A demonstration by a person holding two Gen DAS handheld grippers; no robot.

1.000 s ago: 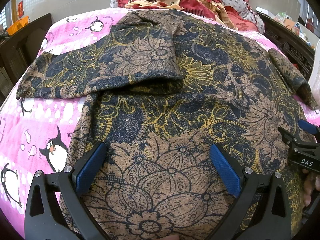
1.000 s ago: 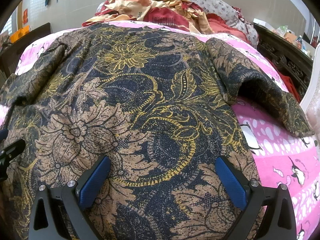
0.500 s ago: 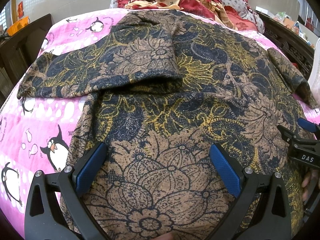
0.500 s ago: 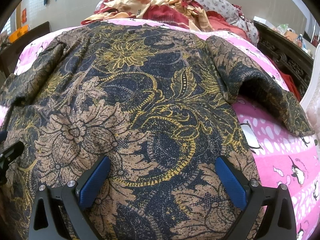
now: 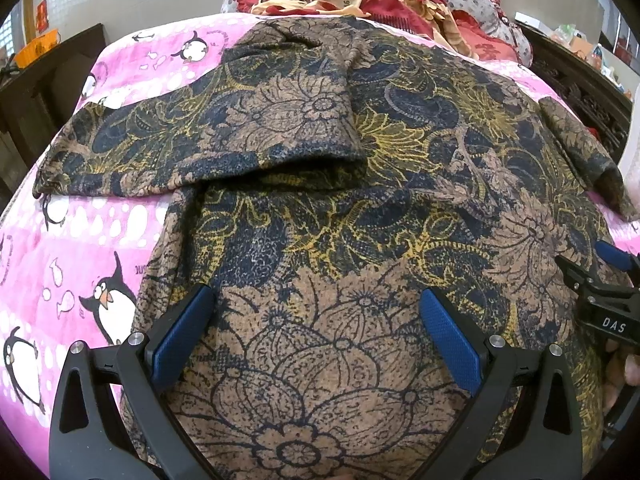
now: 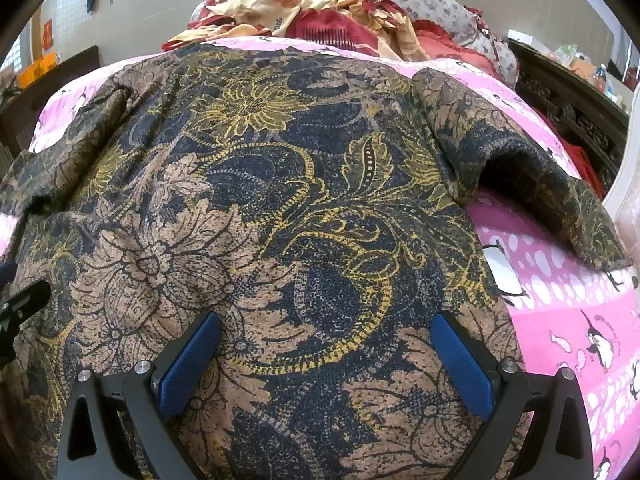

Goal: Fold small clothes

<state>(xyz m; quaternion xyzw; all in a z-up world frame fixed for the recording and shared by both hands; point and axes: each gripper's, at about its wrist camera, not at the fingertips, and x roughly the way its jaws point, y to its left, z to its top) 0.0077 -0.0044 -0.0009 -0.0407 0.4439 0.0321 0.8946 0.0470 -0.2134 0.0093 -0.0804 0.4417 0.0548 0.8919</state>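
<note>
Underneath, a pink penguin-print bedsheet (image 5: 100,232) is covering the bed, with dark wooden furniture (image 6: 576,120) flanking it and rumpled red-and-cream bedding (image 6: 320,12) heaped at the far end. Across it the brown-and-navy floral shirt (image 5: 400,208) is lying flat. I am keeping my left gripper (image 5: 316,336) and right gripper (image 6: 324,360) spread wide over its hem, gripping nothing.

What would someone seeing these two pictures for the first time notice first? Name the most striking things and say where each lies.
The eye lands first on the floral-print top, dark blue, tan and gold, spread flat across the pink penguin blanket. Its left sleeve lies folded in over the body, while the right sleeve sticks out over the blanket. Both the left gripper and right gripper hang open above the near hem.
</note>
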